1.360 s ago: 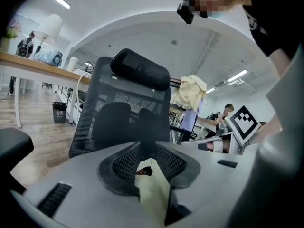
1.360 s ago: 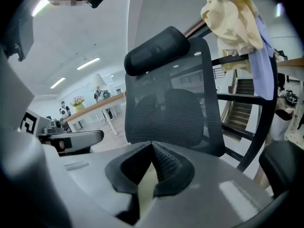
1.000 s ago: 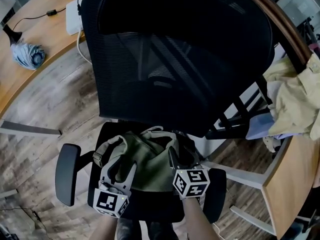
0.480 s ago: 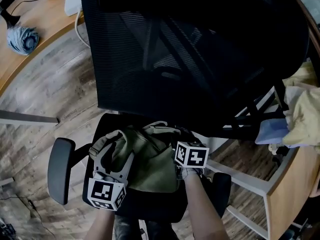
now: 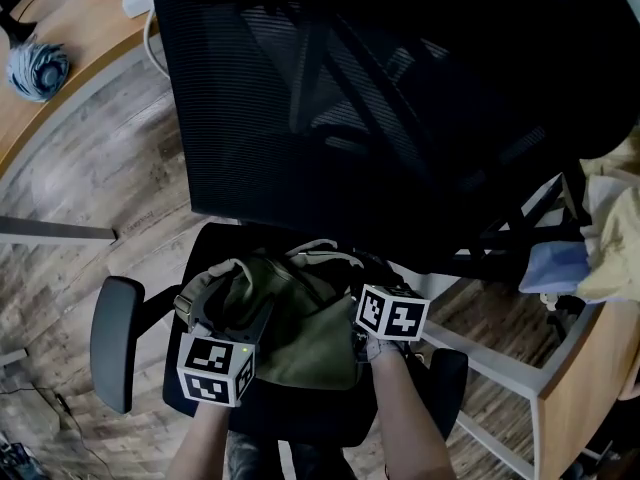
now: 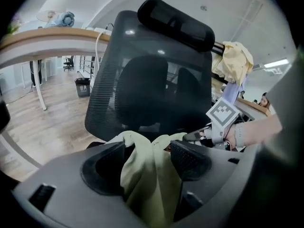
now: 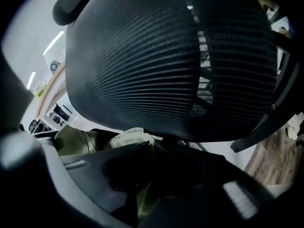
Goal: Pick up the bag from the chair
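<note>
An olive green bag [image 5: 300, 318] lies slumped on the seat of a black office chair [image 5: 400, 118]. My left gripper [image 5: 228, 303] is at the bag's left side. In the left gripper view a fold of the pale green fabric [image 6: 142, 175] is bunched between the two fingers [image 6: 190, 159], so the left gripper [image 6: 147, 158] is shut on it. My right gripper [image 5: 358, 293] is at the bag's right side, under the backrest. In the right gripper view its dark jaws are closed on a strip of bag fabric [image 7: 141, 198]. More of the bag [image 7: 76, 139] shows to the left.
The chair's mesh backrest [image 7: 166, 56] rises close over both grippers, and a black armrest [image 5: 110, 338] sticks out at the left. A wooden desk [image 5: 70, 28] with a folded blue umbrella [image 5: 35, 68] stands far left. Yellow cloth [image 5: 615, 218] hangs at the right.
Both grippers have moved forward, further onto the bag. The left gripper's jaws now have the bag's fabric bunched between them. The bag's top edge has lifted slightly.
</note>
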A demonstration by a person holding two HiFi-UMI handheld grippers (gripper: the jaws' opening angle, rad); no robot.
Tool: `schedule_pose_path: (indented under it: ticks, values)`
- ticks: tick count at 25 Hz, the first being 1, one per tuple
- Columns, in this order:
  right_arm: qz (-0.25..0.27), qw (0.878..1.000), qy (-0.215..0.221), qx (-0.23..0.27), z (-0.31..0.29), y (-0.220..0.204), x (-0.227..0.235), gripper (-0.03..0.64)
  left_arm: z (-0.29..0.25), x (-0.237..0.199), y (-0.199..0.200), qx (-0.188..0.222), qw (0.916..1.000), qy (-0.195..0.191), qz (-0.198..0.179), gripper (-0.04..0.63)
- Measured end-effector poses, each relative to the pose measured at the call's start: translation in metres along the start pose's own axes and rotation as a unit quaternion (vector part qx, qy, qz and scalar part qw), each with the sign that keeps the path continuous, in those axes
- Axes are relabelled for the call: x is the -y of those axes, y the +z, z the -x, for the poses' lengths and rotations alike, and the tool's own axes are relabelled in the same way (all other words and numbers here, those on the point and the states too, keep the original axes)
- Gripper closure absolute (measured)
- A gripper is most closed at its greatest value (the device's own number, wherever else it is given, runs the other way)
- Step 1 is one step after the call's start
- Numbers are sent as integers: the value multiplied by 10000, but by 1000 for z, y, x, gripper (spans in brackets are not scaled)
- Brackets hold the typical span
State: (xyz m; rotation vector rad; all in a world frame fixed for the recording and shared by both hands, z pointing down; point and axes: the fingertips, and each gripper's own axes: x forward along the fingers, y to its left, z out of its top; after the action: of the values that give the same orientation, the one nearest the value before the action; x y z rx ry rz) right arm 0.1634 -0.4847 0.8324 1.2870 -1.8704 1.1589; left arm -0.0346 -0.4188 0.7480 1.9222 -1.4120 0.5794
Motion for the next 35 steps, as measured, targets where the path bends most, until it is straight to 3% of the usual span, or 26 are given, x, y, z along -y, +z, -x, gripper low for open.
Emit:
schedule_pose_path:
  ticks: [8,11,20,32,35]
  values:
    - [316,9937,334,1018,40,19,-33,566,-24,-13,-19,-942,9952,215,183,321]
    - [415,9910,410,1201,53,21,-42,566,-28,-17,-21,-1035,9940,277,216,488]
    - [510,9826,683,1649,88,22,-64,566,-16,-13,-17,-762,9940,-230,755,555]
    - [89,9692,1082,2210,145,14,-90,566,34,6,-5,-81,9965,-629,548,569]
    - [102,9662,1127,2317,152,13,-96,566,41,8,-1,33,9936,-826,776,571]
